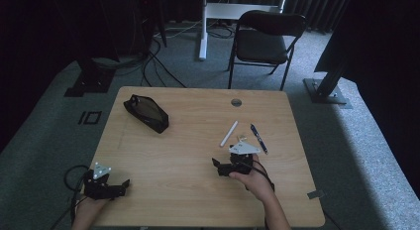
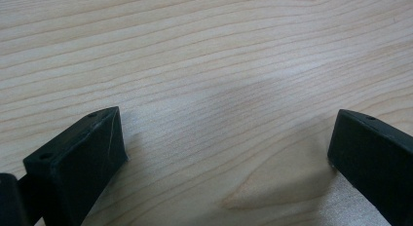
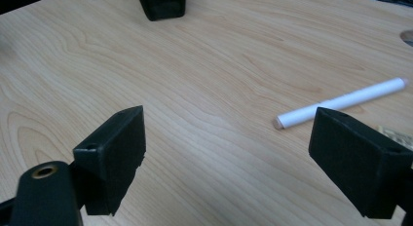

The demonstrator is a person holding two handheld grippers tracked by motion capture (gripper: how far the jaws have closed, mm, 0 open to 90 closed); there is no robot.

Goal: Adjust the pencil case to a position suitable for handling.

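Observation:
On the light wooden table (image 1: pixel 188 141) lie a black pouch (image 1: pixel 146 112) at the back left, a white marker (image 1: pixel 229 133), a dark blue pen (image 1: pixel 258 138) and a small pale item (image 1: pixel 241 138) between them. My right gripper (image 1: pixel 218 166) rests just in front of the marker, jaws pointing left. In the right gripper view it (image 3: pixel 226 143) is open over bare wood, with the marker (image 3: pixel 341 103) beyond its right jaw and the pouch (image 3: pixel 161 4) far ahead. My left gripper (image 1: pixel 123 186) sits at the front left corner, open (image 2: pixel 226 138) over bare wood.
A round cable hole (image 1: pixel 236 102) sits near the table's back edge. Behind the table stand a black folding chair (image 1: pixel 265 39), a white desk leg (image 1: pixel 203 27) and black stands with cables on the grey carpet.

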